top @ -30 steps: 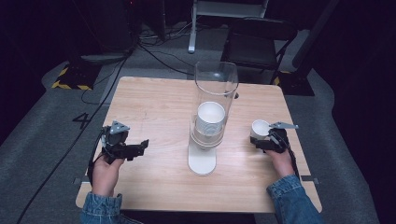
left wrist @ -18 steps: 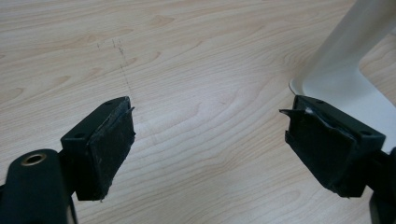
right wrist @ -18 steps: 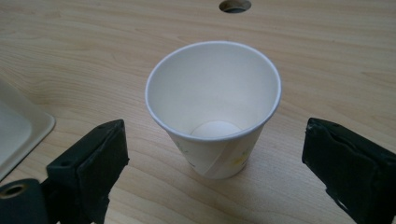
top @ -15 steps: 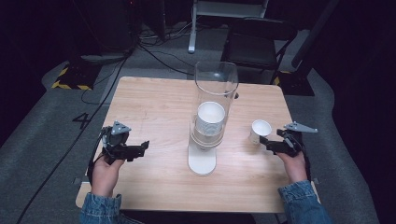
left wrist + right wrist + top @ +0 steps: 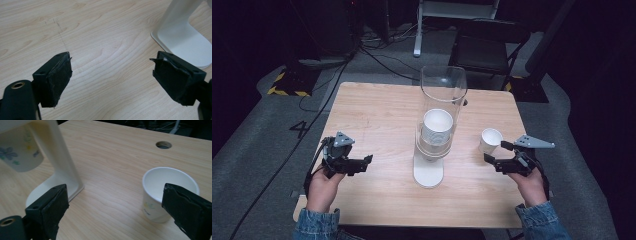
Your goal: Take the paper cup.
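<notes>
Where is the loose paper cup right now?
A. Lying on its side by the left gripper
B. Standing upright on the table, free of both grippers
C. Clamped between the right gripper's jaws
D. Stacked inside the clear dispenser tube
B: the paper cup stands upright on the table, and the right gripper sits beside it with its jaws open and apart from it.

On the counter (image 5: 377, 115) in front of you, the cup dispenser (image 5: 434, 145) stands at the middle, its base toward the near edge, cups stacked in its tube. A single paper cup (image 5: 490, 140) stands upright to its right, well apart, nearer the right edge.
</notes>
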